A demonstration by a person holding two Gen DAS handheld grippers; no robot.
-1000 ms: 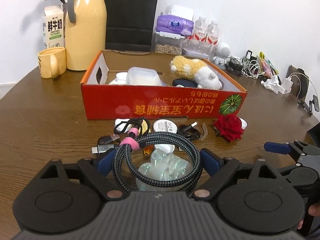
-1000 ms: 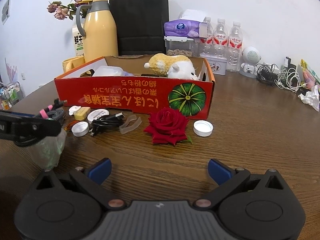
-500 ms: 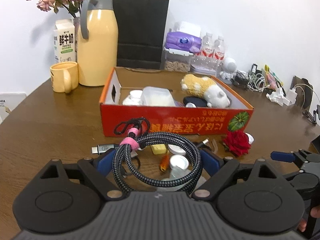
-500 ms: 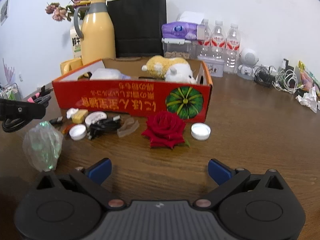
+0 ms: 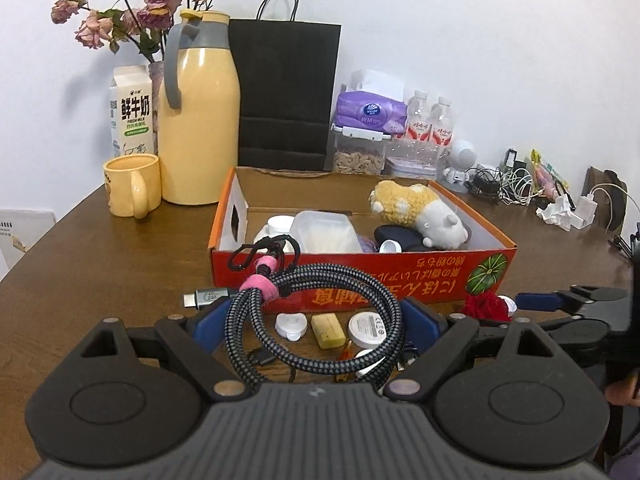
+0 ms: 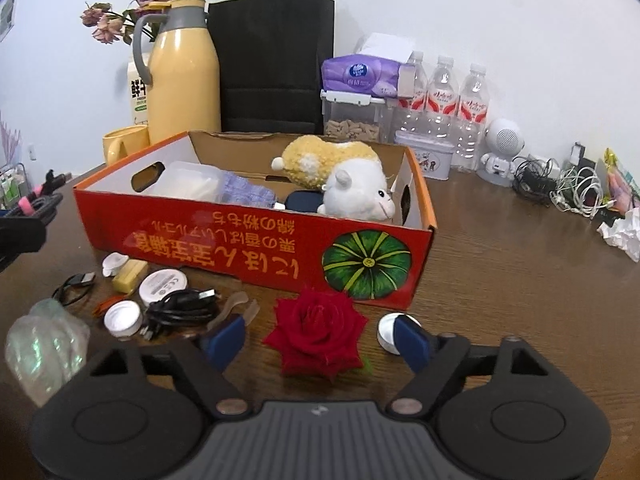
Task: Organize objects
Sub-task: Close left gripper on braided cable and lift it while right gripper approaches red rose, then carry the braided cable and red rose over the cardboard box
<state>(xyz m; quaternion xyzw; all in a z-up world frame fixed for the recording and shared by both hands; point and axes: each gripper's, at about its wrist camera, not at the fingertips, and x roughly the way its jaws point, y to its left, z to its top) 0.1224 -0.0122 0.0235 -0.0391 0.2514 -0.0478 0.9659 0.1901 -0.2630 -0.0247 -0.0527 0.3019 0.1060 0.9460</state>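
- Lifted higher than a second ago, the coiled braided cable [image 5: 316, 320] now hangs level with the red box [image 5: 360, 276] front, above the tabletop [image 5: 120, 260].
- Left gripper [image 5: 314, 322] fingers [image 5: 420, 322] clamp the coil's two sides.
- Right gripper [image 6: 316, 338] fingers [image 6: 224, 338] stand wide apart, straddling the red rose [image 6: 316, 332], touching nothing.
- Only the right view shows the crumpled plastic wrap [image 6: 44, 348].

the milk carton [image 5: 131, 110] reads "鲜牛奶" and "fresh milk". the plug [image 5: 209, 296] on the braided cable is marked "40" and "240". yellow upside-down print on the red box [image 6: 256, 248] is unclear.
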